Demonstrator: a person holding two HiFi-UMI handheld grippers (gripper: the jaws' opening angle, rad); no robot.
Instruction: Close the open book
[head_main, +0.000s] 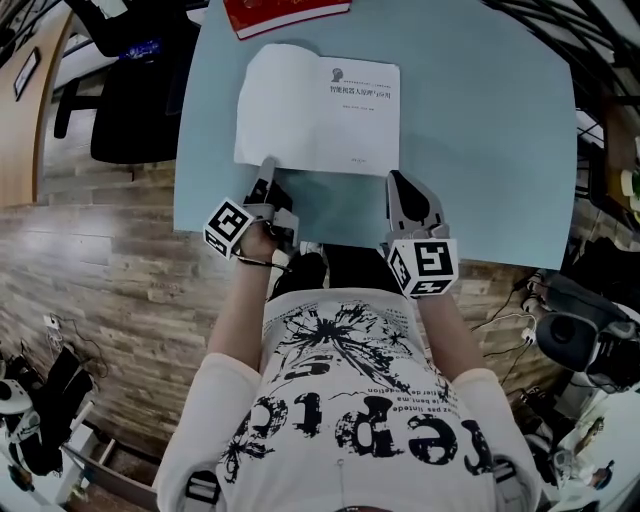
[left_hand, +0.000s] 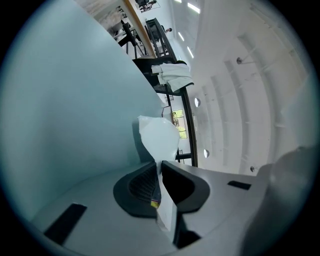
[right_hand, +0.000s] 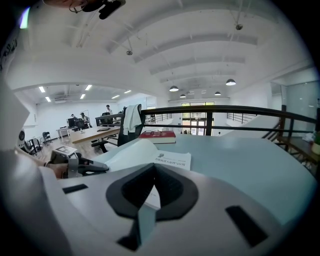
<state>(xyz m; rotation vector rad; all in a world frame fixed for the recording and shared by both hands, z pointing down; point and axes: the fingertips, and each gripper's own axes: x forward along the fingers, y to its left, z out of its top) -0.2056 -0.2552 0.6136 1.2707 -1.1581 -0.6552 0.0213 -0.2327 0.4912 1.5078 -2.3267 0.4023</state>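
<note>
The open book (head_main: 320, 110) lies flat on the pale blue table (head_main: 480, 150), printed title page to the right and a blank white page to the left. My left gripper (head_main: 268, 163) is at the near left corner of the book. In the left gripper view it (left_hand: 160, 167) is shut on a thin white page (left_hand: 159, 137) that curls up past the jaws. My right gripper (head_main: 393, 177) rests at the book's near right corner. In the right gripper view its tips (right_hand: 154, 167) meet, with the book (right_hand: 172, 160) just beyond; I see nothing pinched.
A red book (head_main: 285, 15) lies at the table's far edge, beyond the open book. A black office chair (head_main: 130, 100) stands to the table's left on the wooden floor. The person stands against the table's near edge, between the grippers.
</note>
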